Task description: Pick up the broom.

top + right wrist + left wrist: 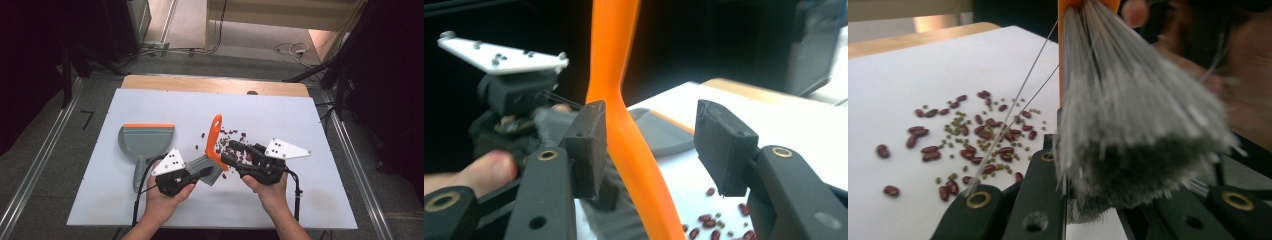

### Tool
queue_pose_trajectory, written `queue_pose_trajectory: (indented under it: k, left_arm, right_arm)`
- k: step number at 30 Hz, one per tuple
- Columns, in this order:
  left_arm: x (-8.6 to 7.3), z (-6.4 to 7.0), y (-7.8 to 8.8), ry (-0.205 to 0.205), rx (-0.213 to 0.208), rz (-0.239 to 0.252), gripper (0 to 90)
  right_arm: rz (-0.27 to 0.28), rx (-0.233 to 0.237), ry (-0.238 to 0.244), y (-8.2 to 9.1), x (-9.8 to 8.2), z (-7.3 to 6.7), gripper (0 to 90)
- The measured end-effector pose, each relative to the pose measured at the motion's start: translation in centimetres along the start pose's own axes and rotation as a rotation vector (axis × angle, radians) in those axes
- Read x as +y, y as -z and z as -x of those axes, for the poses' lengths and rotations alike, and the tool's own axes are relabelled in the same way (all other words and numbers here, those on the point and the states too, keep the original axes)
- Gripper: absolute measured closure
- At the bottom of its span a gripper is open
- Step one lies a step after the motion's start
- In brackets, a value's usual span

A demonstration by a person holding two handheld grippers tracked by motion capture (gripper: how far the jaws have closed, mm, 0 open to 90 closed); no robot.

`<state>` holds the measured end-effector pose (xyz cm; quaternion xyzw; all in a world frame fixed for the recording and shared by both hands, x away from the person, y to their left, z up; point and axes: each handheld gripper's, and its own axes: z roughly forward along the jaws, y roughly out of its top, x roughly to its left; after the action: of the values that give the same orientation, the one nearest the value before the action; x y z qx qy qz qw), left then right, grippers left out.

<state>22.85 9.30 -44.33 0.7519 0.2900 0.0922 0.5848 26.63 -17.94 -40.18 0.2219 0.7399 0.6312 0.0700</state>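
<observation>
tabletop (150, 200): white, dustpan (146, 140) lies at my left, apart from the rest
brush (214, 145): between my hands, orange handle up and away, bristles low toward my left
left gripper (197, 175): pressed together on the bristle end
right gripper (651, 145): spread, handle between the pads, neither pad pressing it
beans (973, 140): scattered just past the brush, right hand nearer

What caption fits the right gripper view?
Right hand-held gripper open around the brush's orange handle, beans beyond.
</observation>
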Motion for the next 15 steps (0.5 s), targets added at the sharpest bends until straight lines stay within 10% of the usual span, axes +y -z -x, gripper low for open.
queue_pose_trajectory:
  k: [6, 15]
  left_arm:
    - [0.2, -0.6, 0.7, -0.028, -0.15, 0.002, 86.0]
    - [0.2, -0.3, 0.4, -0.039, -0.278, -0.001, 86.0]
  right_arm:
    - [-0.068, 0.216, -0.029, 0.2, -0.2, 1.2, 48.5]
    - [-0.136, 0.344, -0.013, -0.9, -1.1, 0.9, 54.4]
